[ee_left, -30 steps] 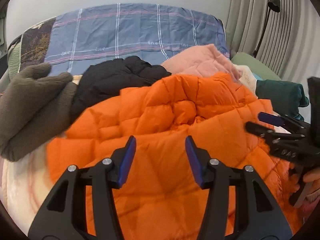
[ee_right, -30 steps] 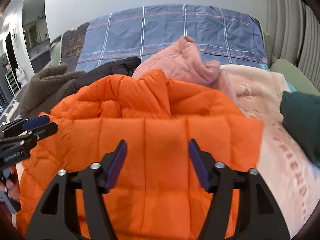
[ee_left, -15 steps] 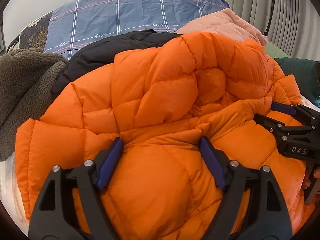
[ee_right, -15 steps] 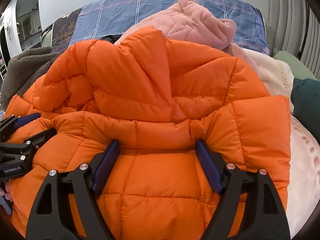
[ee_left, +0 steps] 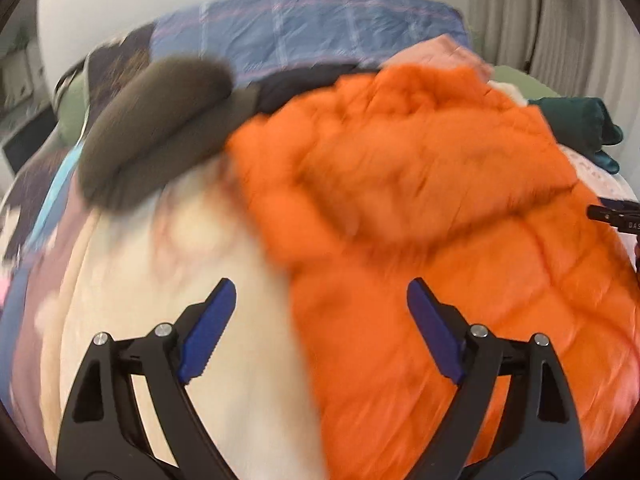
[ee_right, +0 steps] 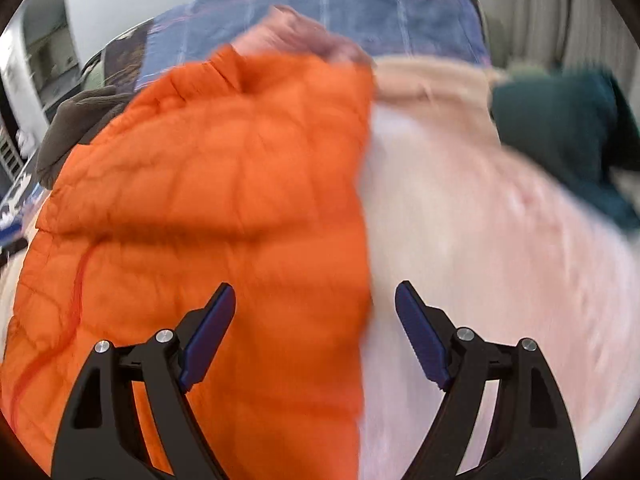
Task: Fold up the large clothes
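An orange puffer jacket [ee_left: 440, 208] lies spread on a cream blanket [ee_left: 180, 272] on the bed; both views are motion-blurred. My left gripper [ee_left: 320, 316] hovers over the jacket's left edge. Its jaws are opening, with the edge below them and nothing pinched between the blue pads. My right gripper [ee_right: 316, 316] is open over the jacket's [ee_right: 224, 184] right edge, where orange meets the pale blanket [ee_right: 480, 260], and it holds nothing. In the left wrist view the right gripper [ee_left: 618, 216] shows at the far right edge.
A brown fleece garment [ee_left: 152, 128] lies at the back left, with a black garment [ee_left: 304, 80] beside it. A pink quilted garment [ee_right: 300, 36] sits behind the jacket, and a dark green garment [ee_right: 560, 128] at the right. Blue plaid bedding [ee_left: 320, 28] lies at the head.
Both grippers have swung apart, from over the jacket's middle to its left and right edges. Their jaws stand wider. The jacket's bunched top now lies lower and farther from the cameras.
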